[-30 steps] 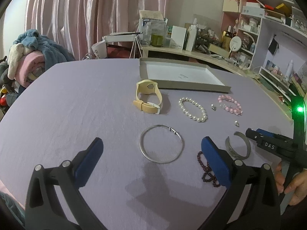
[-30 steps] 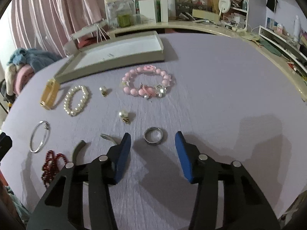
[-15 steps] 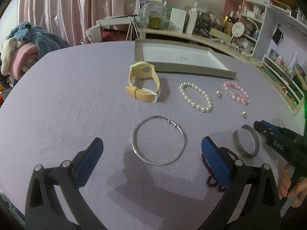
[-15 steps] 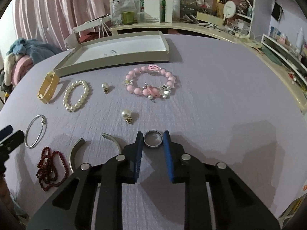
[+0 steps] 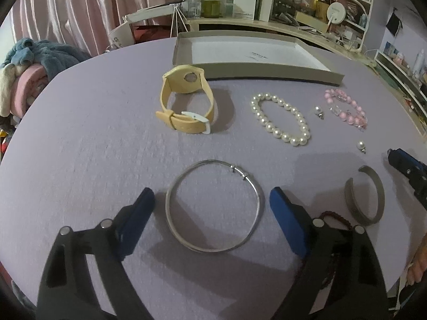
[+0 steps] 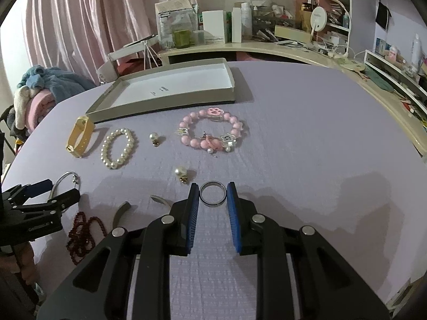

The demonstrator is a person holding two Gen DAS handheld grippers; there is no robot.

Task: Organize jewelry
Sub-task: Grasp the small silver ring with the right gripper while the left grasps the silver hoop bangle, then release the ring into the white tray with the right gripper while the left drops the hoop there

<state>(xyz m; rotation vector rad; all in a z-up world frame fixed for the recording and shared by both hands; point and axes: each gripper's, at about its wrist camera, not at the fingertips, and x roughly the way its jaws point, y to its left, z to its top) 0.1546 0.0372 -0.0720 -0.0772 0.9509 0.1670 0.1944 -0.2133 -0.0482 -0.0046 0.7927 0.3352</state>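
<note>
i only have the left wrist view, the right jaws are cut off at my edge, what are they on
Observer: The right gripper has just been closing its jaws, and they pinch a small dark metal ring that your view lacks.
Operator: lifted yet
Observer: No, the ring looks to lie flat on the purple tablecloth.
Operator: what's the red thing low on my right
Observer: A dark red bead strand, bunched beside the open cuff.
</note>
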